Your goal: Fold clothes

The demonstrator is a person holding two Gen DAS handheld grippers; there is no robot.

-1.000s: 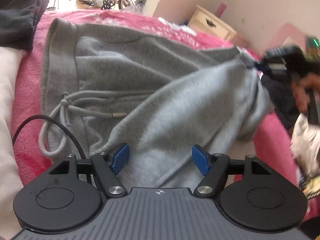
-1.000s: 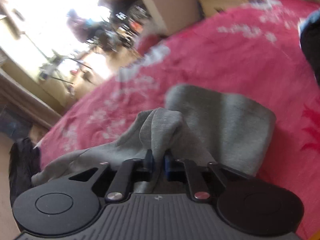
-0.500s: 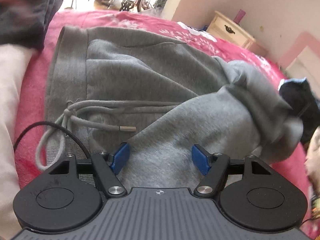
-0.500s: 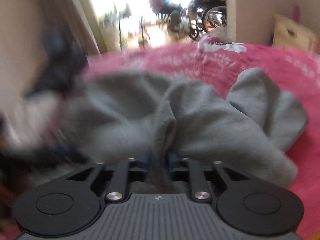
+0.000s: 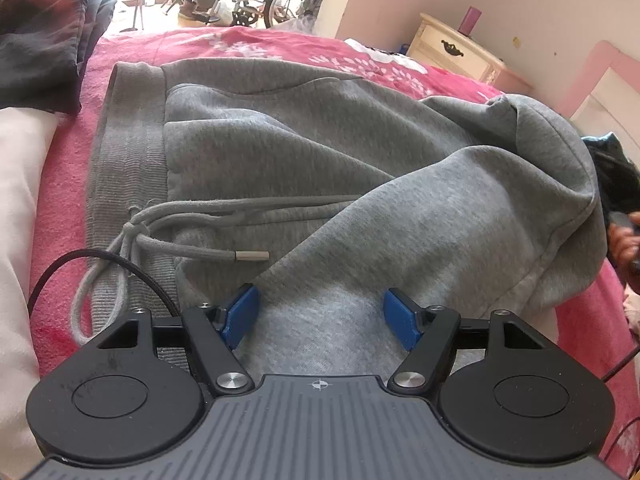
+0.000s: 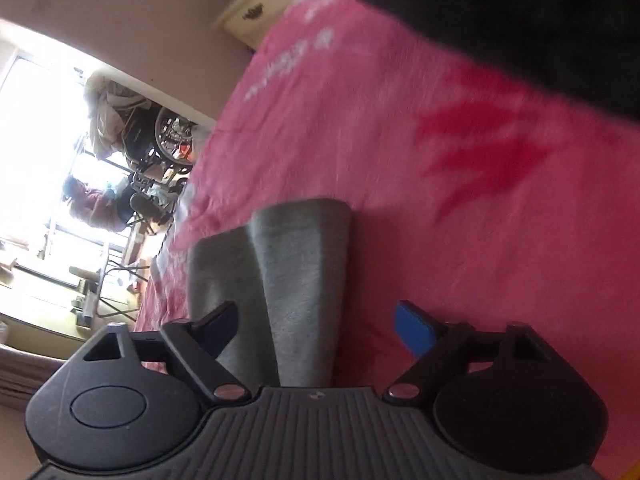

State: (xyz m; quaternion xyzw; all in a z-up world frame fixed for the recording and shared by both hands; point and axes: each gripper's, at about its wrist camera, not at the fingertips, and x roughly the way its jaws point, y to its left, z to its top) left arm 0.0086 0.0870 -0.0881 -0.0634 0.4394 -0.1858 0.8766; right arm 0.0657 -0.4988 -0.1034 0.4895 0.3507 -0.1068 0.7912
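Observation:
Grey sweatpants (image 5: 320, 152) lie on a pink bedspread (image 5: 60, 184), waistband to the left, drawstring (image 5: 180, 236) with a metal tip loose on top. One leg is folded back over the body, its cuff end bunched at the right. My left gripper (image 5: 320, 316) stands open just above the folded leg, nothing between its blue pads (image 5: 240, 316). In the right wrist view my right gripper (image 6: 316, 328) is open, tilted, over the pink bedspread (image 6: 460, 220); a grey fold of the sweatpants (image 6: 296, 288) lies loose between the fingers.
A dark garment (image 5: 40, 40) and a pale pillow (image 5: 16, 220) lie at the left. A black cable (image 5: 80, 260) crosses the waistband. Dark clothes (image 5: 616, 184) and a hand (image 5: 624, 248) sit at the right edge. A cream nightstand (image 5: 452, 48) stands by the wall. Black fabric (image 6: 520, 20) fills the right view's top.
My right gripper has opened and let go of the grey leg end, which now lies bunched on the sweatpants. The left gripper stayed open and moved slightly closer.

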